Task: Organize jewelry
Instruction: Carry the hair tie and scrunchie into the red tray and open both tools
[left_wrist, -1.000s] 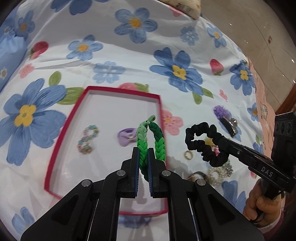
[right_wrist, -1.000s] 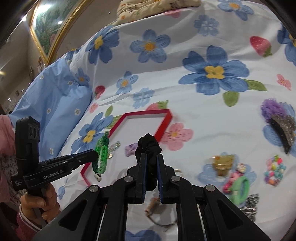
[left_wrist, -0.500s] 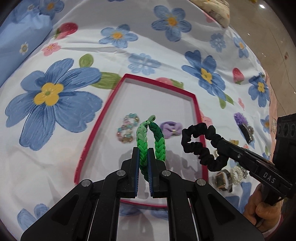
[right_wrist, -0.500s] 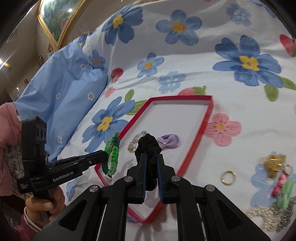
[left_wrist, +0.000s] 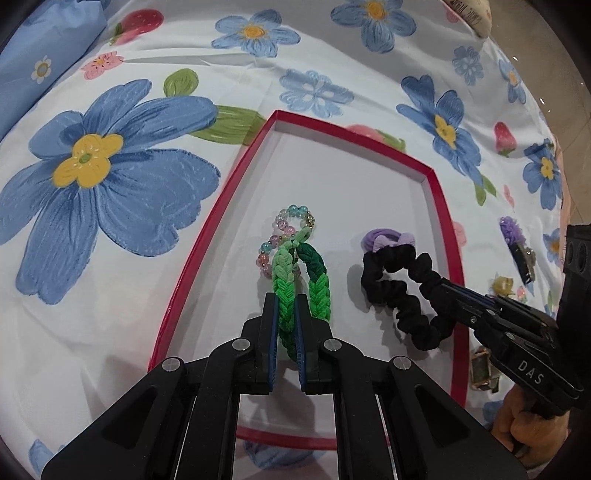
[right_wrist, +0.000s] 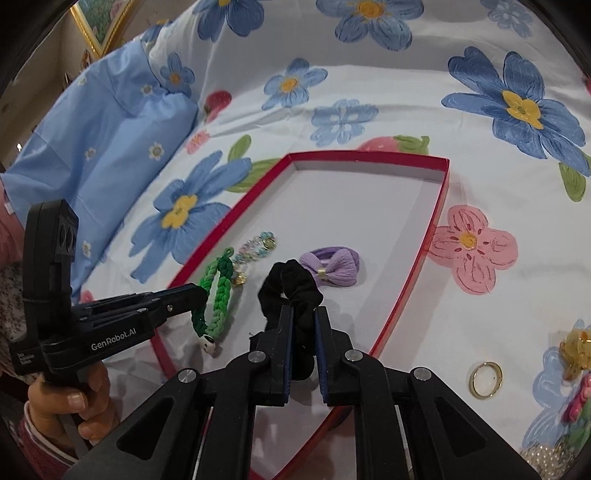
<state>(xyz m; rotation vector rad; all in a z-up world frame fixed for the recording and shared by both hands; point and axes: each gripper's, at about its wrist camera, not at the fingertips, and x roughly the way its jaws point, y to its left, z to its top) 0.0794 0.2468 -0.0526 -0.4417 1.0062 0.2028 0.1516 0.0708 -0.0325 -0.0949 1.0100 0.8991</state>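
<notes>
My left gripper (left_wrist: 287, 328) is pinched tight on the green braided band (left_wrist: 301, 282), hanging over the red-rimmed tray (left_wrist: 207, 236). Right gripper (right_wrist: 303, 343): jaws opening, black scrunchie (right_wrist: 291, 286) still between the pads, low over the tray floor. Risks as I judge them: scrunchie may drop onto the purple bow tie (right_wrist: 332, 269); the band may land across the beaded bracelet (left_wrist: 286, 230) and tangle.
</notes>
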